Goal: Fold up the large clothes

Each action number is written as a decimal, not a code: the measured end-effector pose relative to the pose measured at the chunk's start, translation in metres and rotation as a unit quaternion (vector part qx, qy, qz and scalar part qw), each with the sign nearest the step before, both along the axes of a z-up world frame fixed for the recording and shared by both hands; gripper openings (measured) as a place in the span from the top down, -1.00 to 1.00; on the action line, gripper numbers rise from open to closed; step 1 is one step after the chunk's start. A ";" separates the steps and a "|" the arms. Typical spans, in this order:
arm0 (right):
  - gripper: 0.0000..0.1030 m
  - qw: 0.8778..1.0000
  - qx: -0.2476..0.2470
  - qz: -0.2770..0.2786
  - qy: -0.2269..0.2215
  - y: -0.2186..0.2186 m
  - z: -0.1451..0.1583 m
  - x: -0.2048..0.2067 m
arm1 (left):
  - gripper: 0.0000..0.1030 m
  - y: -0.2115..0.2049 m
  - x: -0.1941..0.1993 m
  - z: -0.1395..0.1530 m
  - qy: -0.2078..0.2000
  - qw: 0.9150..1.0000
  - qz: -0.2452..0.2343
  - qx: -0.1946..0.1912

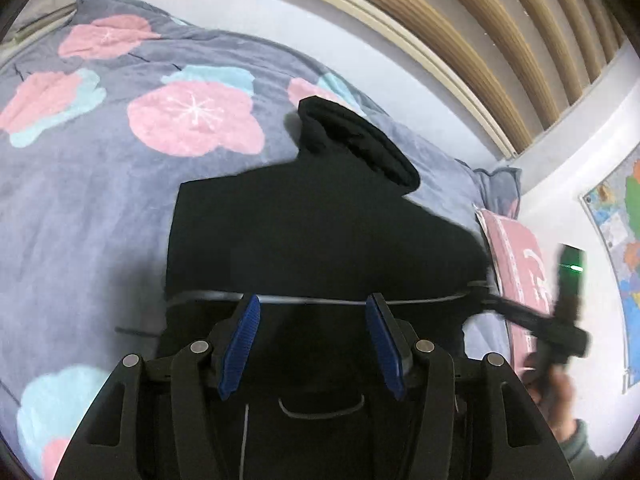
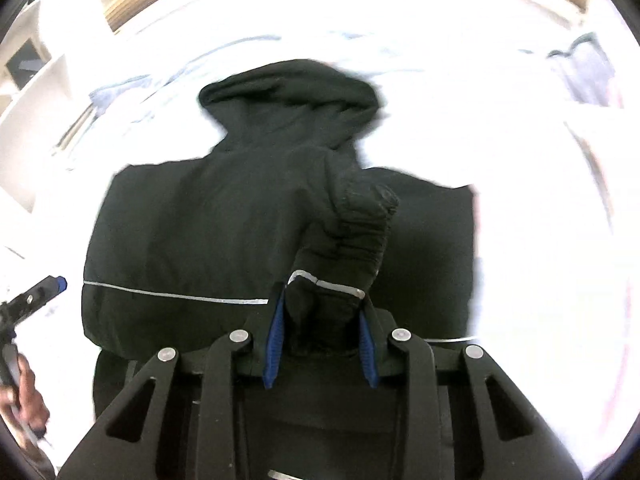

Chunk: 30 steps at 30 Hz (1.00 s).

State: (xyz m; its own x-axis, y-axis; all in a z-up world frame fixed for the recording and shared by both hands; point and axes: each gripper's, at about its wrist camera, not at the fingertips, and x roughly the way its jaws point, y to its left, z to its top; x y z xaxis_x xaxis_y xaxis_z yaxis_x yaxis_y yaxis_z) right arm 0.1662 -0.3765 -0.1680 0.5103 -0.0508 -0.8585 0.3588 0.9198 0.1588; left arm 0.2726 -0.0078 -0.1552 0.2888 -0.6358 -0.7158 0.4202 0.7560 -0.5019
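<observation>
A black hooded jacket (image 1: 320, 224) with a thin silver stripe lies spread on the bed, hood pointing away. My left gripper (image 1: 312, 304) hovers over its lower part, jaws open and empty. In the right wrist view the jacket (image 2: 224, 224) fills the middle. My right gripper (image 2: 322, 300) is shut on the bunched cuff of a jacket sleeve (image 2: 352, 236), which rises over the jacket's body. The right gripper also shows, blurred, at the right of the left wrist view (image 1: 492, 300). The left gripper shows at the left edge of the right wrist view (image 2: 44, 288).
The bed is covered by a grey-blue blanket with pink and blue flowers (image 1: 120, 152). A pink pillow (image 1: 516, 264) lies at the right. A slatted wooden headboard (image 1: 520, 48) and a white wall with a map (image 1: 624, 248) stand beyond.
</observation>
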 end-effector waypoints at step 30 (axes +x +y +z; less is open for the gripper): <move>-0.30 0.991 -0.048 0.030 0.124 0.016 -0.126 0.043 | -0.08 -0.063 0.063 -0.099 0.040 0.995 0.024 0.091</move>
